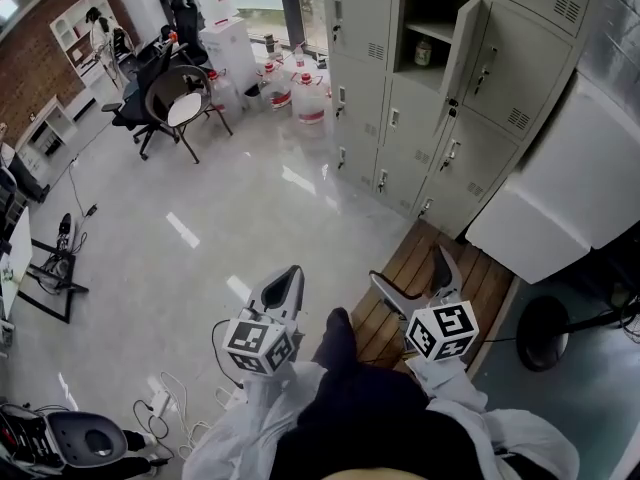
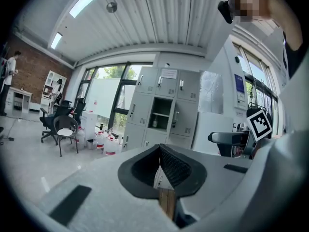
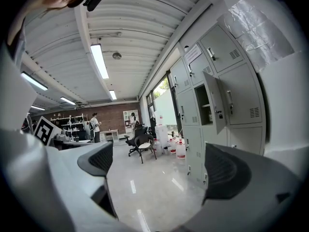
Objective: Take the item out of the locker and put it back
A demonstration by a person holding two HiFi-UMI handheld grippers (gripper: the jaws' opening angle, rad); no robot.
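Observation:
The grey locker bank (image 1: pixel 400 88) stands far ahead, with one upper compartment open and its door (image 1: pixel 462 48) swung to the right. A small jar (image 1: pixel 424 53) sits on the shelf inside that compartment. The left gripper view shows the same jar (image 2: pixel 155 123) in the open compartment (image 2: pixel 161 114). My left gripper (image 1: pixel 290 276) (image 2: pixel 160 167) is shut with nothing in it. My right gripper (image 1: pixel 408 268) (image 3: pixel 161 166) is open and empty. Both are held low near my body, well short of the lockers. The open door (image 3: pixel 219 103) also shows in the right gripper view.
A wooden platform (image 1: pixel 455 288) lies in front of the lockers. A large white cabinet (image 1: pixel 570 188) stands at the right. Water jugs (image 1: pixel 300 93) and office chairs (image 1: pixel 175 108) are at the back left. Cables and a power strip (image 1: pixel 160 400) lie on the floor near my feet.

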